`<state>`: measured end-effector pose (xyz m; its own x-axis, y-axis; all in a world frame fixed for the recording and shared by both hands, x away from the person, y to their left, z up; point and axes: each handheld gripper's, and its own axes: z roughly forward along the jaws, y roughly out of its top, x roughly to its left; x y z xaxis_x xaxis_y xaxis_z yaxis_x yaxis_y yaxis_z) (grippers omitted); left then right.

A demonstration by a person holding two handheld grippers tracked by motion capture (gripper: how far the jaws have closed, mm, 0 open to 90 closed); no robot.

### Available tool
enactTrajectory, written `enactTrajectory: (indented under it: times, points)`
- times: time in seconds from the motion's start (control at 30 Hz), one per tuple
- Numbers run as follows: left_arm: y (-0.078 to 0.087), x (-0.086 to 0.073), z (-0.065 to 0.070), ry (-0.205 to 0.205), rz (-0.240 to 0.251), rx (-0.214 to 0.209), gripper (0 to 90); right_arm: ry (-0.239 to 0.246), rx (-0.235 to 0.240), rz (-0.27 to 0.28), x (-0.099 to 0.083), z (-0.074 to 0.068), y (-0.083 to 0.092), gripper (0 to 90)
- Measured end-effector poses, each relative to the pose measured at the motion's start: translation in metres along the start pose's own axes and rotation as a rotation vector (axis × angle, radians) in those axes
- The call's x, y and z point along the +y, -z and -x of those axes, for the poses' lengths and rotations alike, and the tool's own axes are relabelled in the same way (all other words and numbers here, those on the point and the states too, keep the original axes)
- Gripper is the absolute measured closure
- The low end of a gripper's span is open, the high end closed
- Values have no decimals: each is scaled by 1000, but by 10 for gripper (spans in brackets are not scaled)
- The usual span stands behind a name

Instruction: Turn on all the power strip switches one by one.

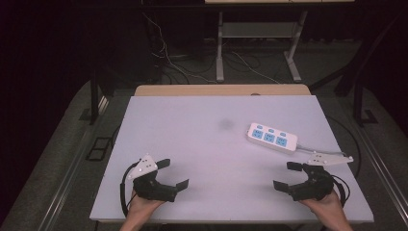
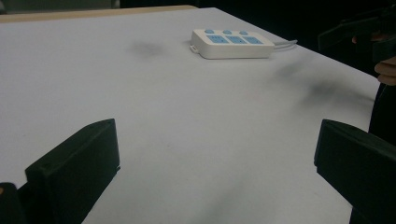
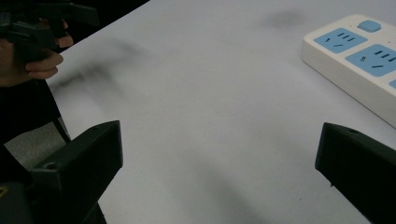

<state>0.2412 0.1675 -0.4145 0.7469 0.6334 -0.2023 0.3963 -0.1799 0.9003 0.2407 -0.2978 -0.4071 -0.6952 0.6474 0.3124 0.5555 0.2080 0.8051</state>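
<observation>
A white power strip (image 1: 271, 138) with blue socket faces lies on the right half of the white table (image 1: 202, 144), its cord trailing off to the right. My left gripper (image 1: 173, 173) rests near the front left of the table, open, with nothing between its jaws. My right gripper (image 1: 287, 175) sits near the front right, also open and empty, a short way in front of the strip. The left gripper view has the power strip (image 2: 232, 43) far ahead. In the right gripper view the power strip (image 3: 359, 60) lies close at the upper right.
A wooden edge (image 1: 221, 90) runs along the table's far side. Beyond it stand a table frame's legs (image 1: 220, 48) and loose cables (image 1: 168, 57) on the floor. A faint dark smudge (image 1: 225, 124) marks the table's middle. Black posts (image 1: 94, 96) flank the table.
</observation>
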Motion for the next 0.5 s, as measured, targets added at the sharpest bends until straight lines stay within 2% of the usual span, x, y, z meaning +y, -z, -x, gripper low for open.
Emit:
enactTrajectory:
  times: [0.5]
  points:
    - [-1, -2, -2, -14, -21, -4, 0, 3, 2, -23, 1, -3, -2, 8]
